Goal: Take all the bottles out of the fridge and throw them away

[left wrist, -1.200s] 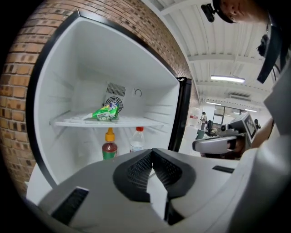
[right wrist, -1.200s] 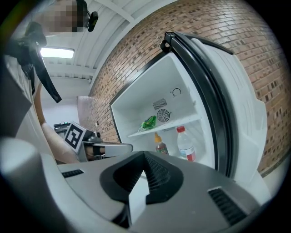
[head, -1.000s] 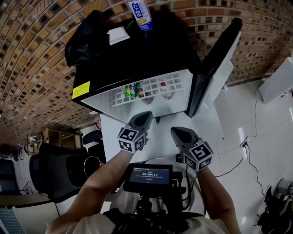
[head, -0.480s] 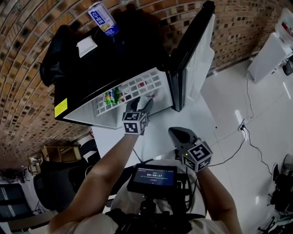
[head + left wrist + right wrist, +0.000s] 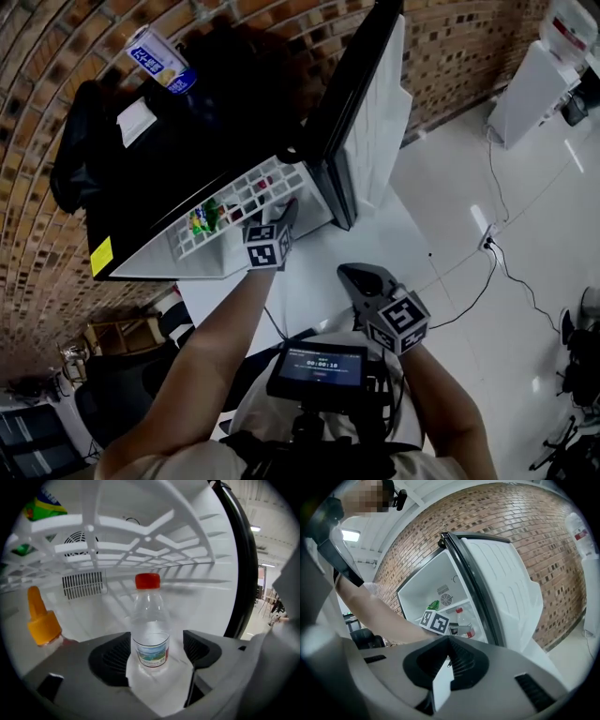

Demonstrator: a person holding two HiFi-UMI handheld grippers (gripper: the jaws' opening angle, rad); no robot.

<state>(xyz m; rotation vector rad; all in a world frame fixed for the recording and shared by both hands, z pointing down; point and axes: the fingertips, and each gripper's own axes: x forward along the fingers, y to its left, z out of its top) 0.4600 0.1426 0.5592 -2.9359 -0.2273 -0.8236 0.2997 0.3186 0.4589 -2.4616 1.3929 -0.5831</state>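
Left gripper [image 5: 157, 649] is inside the small black fridge with white interior [image 5: 141, 267], under the white wire shelf [image 5: 140, 531]. Its jaws have just been opening and stand apart. The clear plastic bottle with red cap [image 5: 150, 620] stands upright between them, pads not pressing. Judged: the jaws are spread to straddle the body before closing.

An orange-capped bottle [image 5: 41, 620] stands to its left, apart. Right gripper [image 5: 449, 665] has its jaws together and empty. It hangs outside by the open door [image 5: 361, 112], out of the left arm's way.
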